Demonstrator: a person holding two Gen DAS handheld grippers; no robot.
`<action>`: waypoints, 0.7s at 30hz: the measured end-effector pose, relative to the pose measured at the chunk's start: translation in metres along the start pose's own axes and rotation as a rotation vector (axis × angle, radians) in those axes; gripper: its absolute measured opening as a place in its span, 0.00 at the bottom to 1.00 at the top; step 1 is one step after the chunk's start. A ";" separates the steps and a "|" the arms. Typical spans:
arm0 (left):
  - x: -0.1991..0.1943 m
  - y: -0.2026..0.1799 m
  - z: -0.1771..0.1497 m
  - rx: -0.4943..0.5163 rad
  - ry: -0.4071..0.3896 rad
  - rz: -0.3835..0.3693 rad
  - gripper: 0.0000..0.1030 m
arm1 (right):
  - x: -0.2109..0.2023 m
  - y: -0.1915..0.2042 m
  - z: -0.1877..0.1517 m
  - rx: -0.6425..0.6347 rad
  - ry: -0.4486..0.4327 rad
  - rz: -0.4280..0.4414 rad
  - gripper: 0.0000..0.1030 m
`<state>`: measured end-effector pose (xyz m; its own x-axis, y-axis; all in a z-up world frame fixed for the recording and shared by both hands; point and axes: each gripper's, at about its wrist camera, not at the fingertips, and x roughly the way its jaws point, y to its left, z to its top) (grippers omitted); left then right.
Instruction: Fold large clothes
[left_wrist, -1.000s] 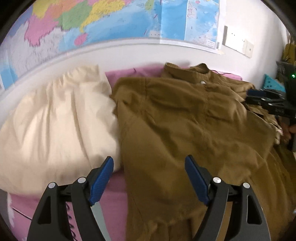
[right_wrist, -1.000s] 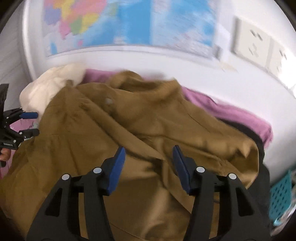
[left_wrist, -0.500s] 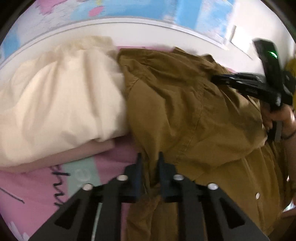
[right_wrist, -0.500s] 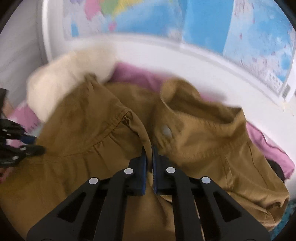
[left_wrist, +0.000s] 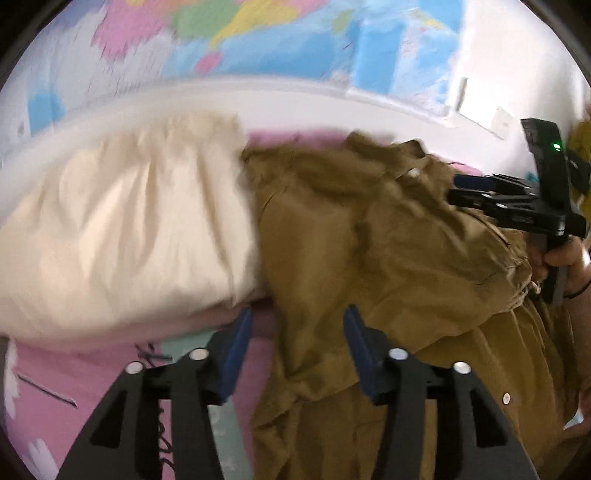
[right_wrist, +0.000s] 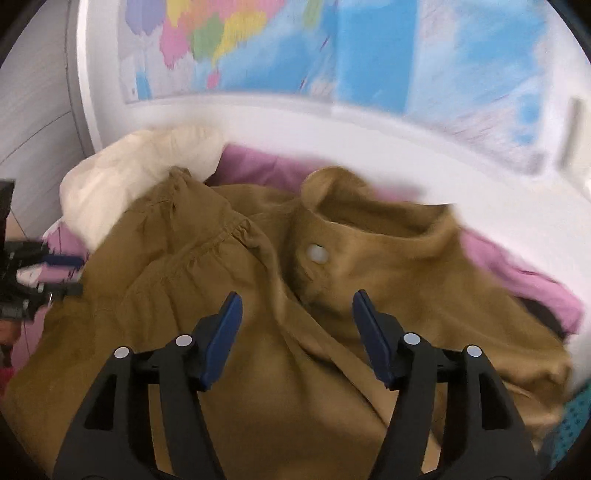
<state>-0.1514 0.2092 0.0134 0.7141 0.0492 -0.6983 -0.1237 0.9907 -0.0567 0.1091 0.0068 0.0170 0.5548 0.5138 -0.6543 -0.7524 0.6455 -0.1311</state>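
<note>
Brown shirt (right_wrist: 258, 362) lies crumpled on the bed's pink sheet (left_wrist: 74, 380), just beside the cream pillow (left_wrist: 122, 236), its edge overlapping the pillow's side. Collar with white button (right_wrist: 317, 254) points toward the wall map (right_wrist: 332, 48), away from both tools. Left tool (left_wrist: 297, 343) jaws opening, shirt edge between the pads, not pinched. Right tool (right_wrist: 297, 325) jaws opening above the shirt front just below the collar, nothing gripped. Frames motion-blurred.
</note>
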 end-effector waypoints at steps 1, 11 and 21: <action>-0.001 -0.004 0.002 0.020 -0.014 0.009 0.56 | -0.013 -0.007 -0.009 0.025 -0.002 -0.004 0.57; 0.059 -0.025 0.001 0.092 0.089 0.024 0.57 | -0.025 -0.068 -0.115 0.225 0.167 -0.133 0.08; 0.023 -0.017 -0.006 0.022 0.030 0.017 0.61 | -0.099 -0.060 -0.117 0.281 0.004 -0.099 0.49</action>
<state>-0.1369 0.1930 -0.0063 0.6908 0.0620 -0.7204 -0.1198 0.9924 -0.0294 0.0581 -0.1492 0.0023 0.6186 0.4390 -0.6516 -0.5671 0.8235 0.0164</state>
